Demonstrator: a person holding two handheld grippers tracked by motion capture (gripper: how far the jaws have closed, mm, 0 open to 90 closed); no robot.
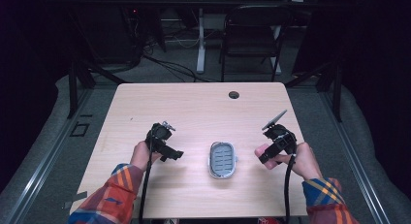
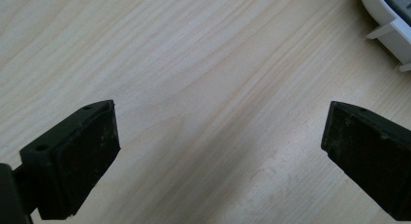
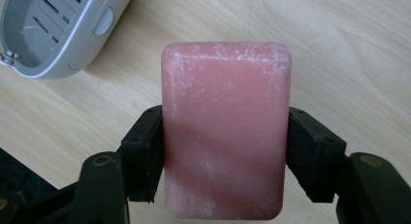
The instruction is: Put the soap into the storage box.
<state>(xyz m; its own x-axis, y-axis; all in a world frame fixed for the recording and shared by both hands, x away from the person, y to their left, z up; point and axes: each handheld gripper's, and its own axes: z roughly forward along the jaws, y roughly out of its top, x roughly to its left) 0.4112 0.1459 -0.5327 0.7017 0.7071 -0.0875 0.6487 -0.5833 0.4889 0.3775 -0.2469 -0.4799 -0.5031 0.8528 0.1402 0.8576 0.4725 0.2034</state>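
Observation:
A pink bar of soap (image 3: 226, 127) is clamped between the two black jaws of my right gripper (image 3: 225, 151), held above the wooden table. In the high view the right gripper (image 1: 265, 153) sits to the right of a grey slotted soap dish (image 1: 222, 159), and the pink soap (image 1: 260, 149) peeks out at its tip. The dish (image 3: 53, 30) lies empty at the upper left of the right gripper view. My left gripper (image 1: 175, 155) hovers left of the dish, its jaws wide open (image 2: 220, 136) over bare wood, with the dish's white edge (image 2: 392, 20) at the top right corner.
The light wooden table (image 1: 194, 112) has a round cable hole (image 1: 234, 94) near its far edge. A black folding chair (image 1: 252, 37) and a white desk leg (image 1: 200, 40) stand beyond the table. Dark curtains and rails flank both sides.

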